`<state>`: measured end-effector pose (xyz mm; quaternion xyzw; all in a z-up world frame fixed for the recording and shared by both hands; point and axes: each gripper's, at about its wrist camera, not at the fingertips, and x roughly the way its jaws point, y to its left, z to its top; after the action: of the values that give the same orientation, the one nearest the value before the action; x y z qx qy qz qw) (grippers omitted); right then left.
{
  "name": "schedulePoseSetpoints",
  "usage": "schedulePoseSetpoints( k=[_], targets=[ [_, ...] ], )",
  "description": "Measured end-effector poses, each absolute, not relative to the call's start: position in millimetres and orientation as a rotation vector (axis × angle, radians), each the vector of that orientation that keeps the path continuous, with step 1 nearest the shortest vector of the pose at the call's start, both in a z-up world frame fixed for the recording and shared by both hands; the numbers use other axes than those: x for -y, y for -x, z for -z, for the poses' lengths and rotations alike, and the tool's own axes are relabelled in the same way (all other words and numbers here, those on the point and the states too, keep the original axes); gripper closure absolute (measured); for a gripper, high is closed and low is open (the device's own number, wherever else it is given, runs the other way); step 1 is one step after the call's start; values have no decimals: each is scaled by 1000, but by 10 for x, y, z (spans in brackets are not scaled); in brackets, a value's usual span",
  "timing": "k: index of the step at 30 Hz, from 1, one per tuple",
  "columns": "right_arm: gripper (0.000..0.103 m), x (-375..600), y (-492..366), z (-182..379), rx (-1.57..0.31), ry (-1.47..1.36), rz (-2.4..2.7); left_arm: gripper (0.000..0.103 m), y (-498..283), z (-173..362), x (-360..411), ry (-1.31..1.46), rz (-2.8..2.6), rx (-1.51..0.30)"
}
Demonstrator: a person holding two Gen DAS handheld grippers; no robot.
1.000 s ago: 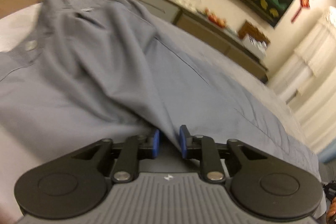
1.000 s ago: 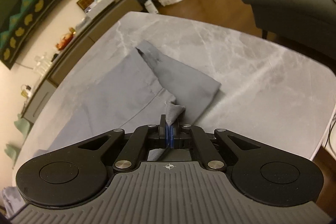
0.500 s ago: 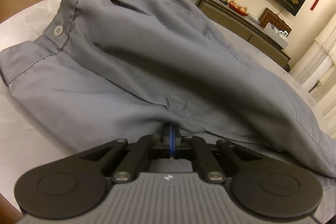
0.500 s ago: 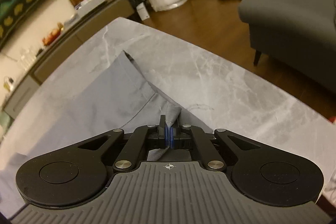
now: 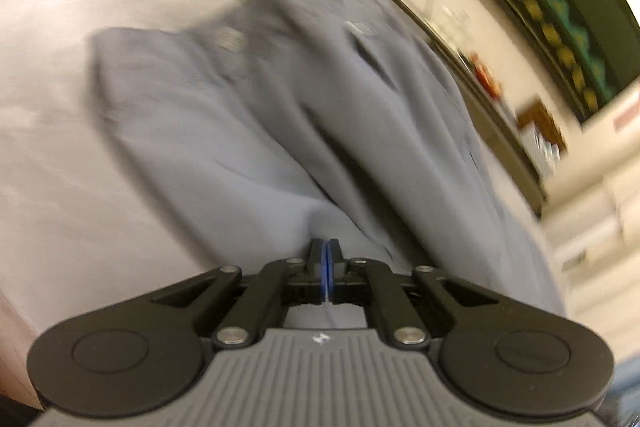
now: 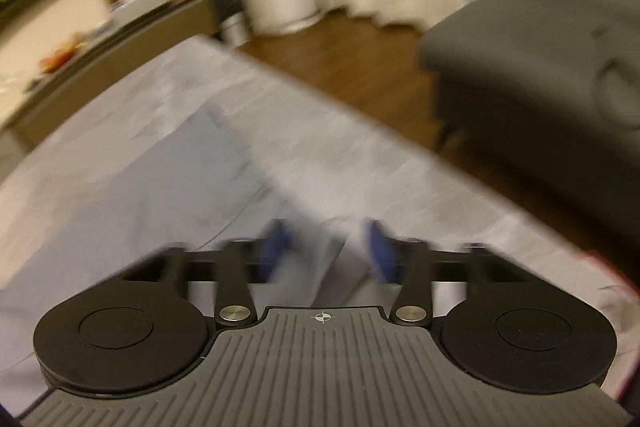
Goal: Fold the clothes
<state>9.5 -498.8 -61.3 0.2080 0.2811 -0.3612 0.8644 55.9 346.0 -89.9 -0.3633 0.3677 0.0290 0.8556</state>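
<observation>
Both views motion-blurred; fine detail unreliable.

Left gripper point(image 5: 327, 259): blue pads pressed together with a thin fold of the grey trousers point(image 5: 280, 115) pinched between them. The cloth rises straight ahead of the fingertips into a raised ridge, then spreads away forward and to both sides. A button point(image 5: 228, 38) on the waistband sits far ahead and to the left of the fingers; a small light tab or label lies ahead and slightly right, too blurred to identify.

Edges, left view: bare pale marble table point(image 5: 60, 147) lies left of the fingers, open from the garment's left edge out to the rounded table rim far ahead-left. Right of the fingers the cloth runs nearly to the table's right edge; beyond it a low sideboard point(image 5: 500, 115) stands along the wall.

Right gripper point(image 6: 326, 247): jaws spread wide, blue pads point(image 6: 380, 251) well apart, nothing clamped. A corner of the trousers point(image 6: 140, 195) lies on the table in the gap between the fingers, touching neither pad as far as the blur allows. The rest of that leg extends ahead and to the left of the fingers, lying flat.

Edges, right view: ahead and right of the fingers the tabletop is bare out to its far edge, which runs diagonally from ahead-left down to the right. Past that edge: wood floor, then a dark grey sofa point(image 6: 540, 59) to the right, curtains further ahead.
</observation>
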Motion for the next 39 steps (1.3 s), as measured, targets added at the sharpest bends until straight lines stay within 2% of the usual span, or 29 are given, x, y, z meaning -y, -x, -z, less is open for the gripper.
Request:
schedulePoseSetpoints(
  k=[2, 4, 6, 8, 9, 11, 17, 20, 24, 26, 27, 29, 30, 31, 33, 34, 35, 36, 37, 39],
  targets=[
    [47, 4912, -67, 505, -549, -391, 818, 94, -596, 919, -3689, 815, -144, -771],
    [47, 4726, -55, 393, -511, -335, 818, 97, -635, 941, -3918, 866, -229, -769],
    [47, 4491, -43, 277, -473, -284, 787, 96, -659, 925, -4126, 918, -310, -766],
    [47, 4155, -11, 149, -434, -263, 705, 88, -668, 848, -4245, 968, -346, -746],
    [46, 3946, 1, 86, -416, -249, 653, 79, -706, 800, -4240, 974, -314, -737],
    [41, 3472, -8, -2, -401, -201, 536, 77, -789, 704, -4223, 981, -243, -722],
    [35, 1422, -169, -259, -430, 35, 38, 76, -1010, 801, -4300, 960, -127, -707],
    [23, 188, -158, -442, -395, 192, -258, 79, -942, 928, -4455, 992, -145, -699],
    [13, -1374, -198, -427, -345, 427, -600, 69, -833, 989, -4634, 1052, -102, -663],
    [13, -1913, -318, -243, -359, 530, -666, 68, -779, 1019, -4724, 1081, -80, -644],
    [14, -2147, -389, -133, -371, 580, -687, 66, -752, 1034, -4769, 1096, -69, -635],
    [24, -2552, -547, 82, -405, 676, -713, 59, -706, 1034, -4835, 1113, -49, -608],
    [46, -2651, -650, 183, -441, 718, -700, 54, -688, 1015, -4854, 1114, -39, -591],
    [102, -2750, -753, 283, -476, 760, -686, 49, -672, 1005, -4869, 1125, -19, -571],
    [103, -2800, -771, 252, -463, 772, -653, 41, -640, 985, -4899, 1148, 25, -532],
    [103, -2776, -603, 175, -405, 777, -674, 32, -629, 970, -4879, 1146, 52, -519],
    [103, -2762, -386, 123, -345, 802, -704, 27, -619, 954, -4854, 1143, 79, -506],
    [103, -2752, -217, 121, -314, 825, -731, 18, -608, 938, -4830, 1140, 106, -494],
    [103, -2750, -120, 210, -313, 850, -751, 14, -597, 922, -4805, 1137, 133, -481],
    [103, -2752, 33, 460, -302, 912, -776, 13, -636, 895, -4710, 1097, 159, -503]
  ],
)
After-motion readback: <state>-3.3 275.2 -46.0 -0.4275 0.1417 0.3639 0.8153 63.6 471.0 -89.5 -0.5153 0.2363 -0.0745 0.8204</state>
